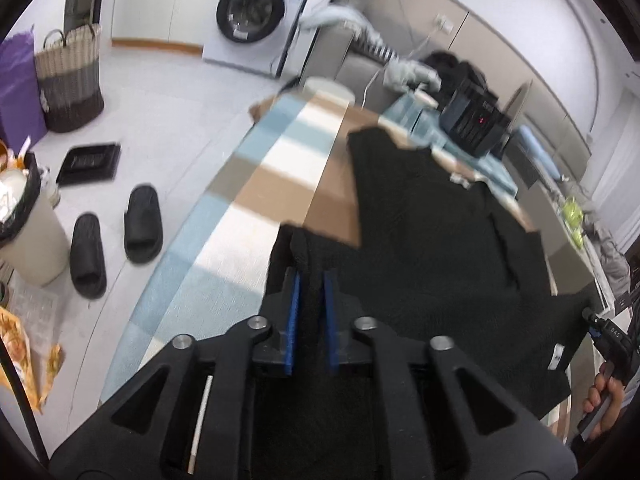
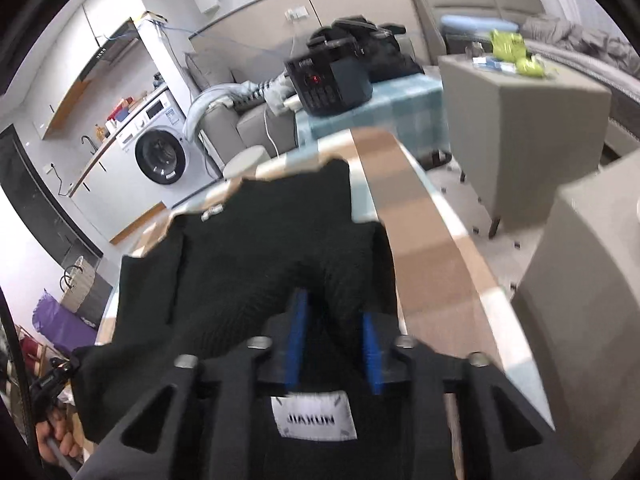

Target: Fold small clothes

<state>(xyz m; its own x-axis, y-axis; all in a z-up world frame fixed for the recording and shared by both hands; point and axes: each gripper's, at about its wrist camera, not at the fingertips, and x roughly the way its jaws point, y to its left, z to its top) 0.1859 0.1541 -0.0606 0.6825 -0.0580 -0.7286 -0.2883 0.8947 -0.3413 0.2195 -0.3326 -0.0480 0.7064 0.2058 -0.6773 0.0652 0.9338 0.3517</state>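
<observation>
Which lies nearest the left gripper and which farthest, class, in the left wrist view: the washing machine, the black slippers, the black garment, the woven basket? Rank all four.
1. black garment, pinched in the left gripper.
2. black slippers, on the floor, left.
3. woven basket, far left.
4. washing machine, at the back wall.

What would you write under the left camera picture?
Left tongs pinch a black garment over the striped table.

Pale tiled floor (image 1: 168,80); white washing machine (image 1: 256,12) against cabinets; woven basket (image 1: 70,76) left; grey sofa (image 2: 224,92); checked tablecloth (image 1: 260,168) on table
</observation>
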